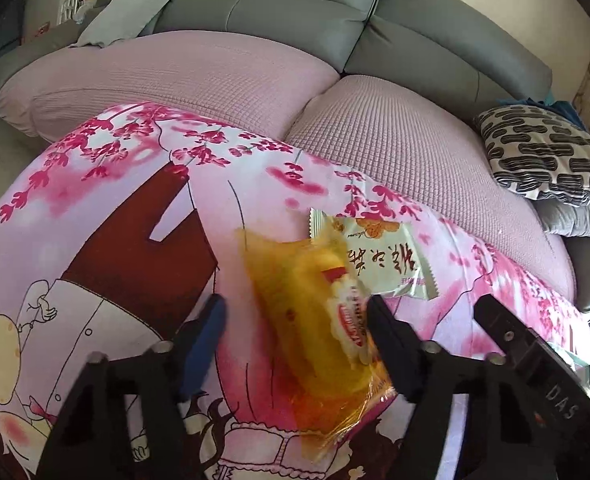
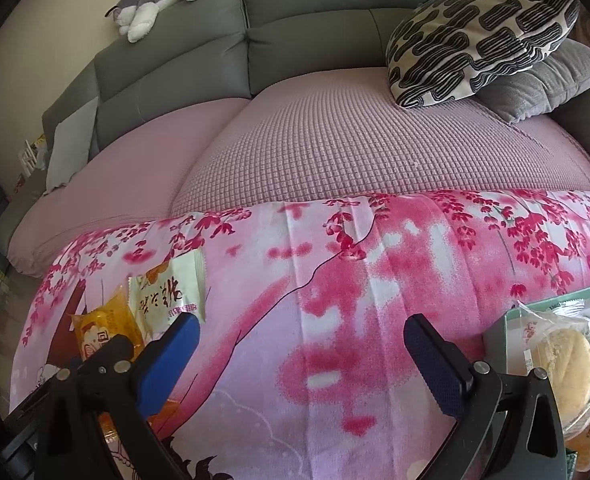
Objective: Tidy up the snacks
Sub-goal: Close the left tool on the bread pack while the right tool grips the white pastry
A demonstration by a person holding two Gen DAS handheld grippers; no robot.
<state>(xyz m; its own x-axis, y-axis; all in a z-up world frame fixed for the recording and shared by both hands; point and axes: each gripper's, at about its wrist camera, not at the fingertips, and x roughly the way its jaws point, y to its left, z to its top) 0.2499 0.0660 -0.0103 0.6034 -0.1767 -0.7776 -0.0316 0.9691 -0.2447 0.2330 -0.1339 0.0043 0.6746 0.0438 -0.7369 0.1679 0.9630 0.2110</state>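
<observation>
We saw yellow snack packet on floral cloth, between left gripper fingers, long axis along them; pads not clearly pressing, jaws apart. Right gripper open, empty, further off; snack box at its right

Both views are evenly lit by soft daylight, and no hard shadows are cast. Strong fisheye bending is seen, with dark corners. The yellow snack packet is smeared by motion blur, while the sofa and patterned cloth are rendered fairly sharp.
</observation>
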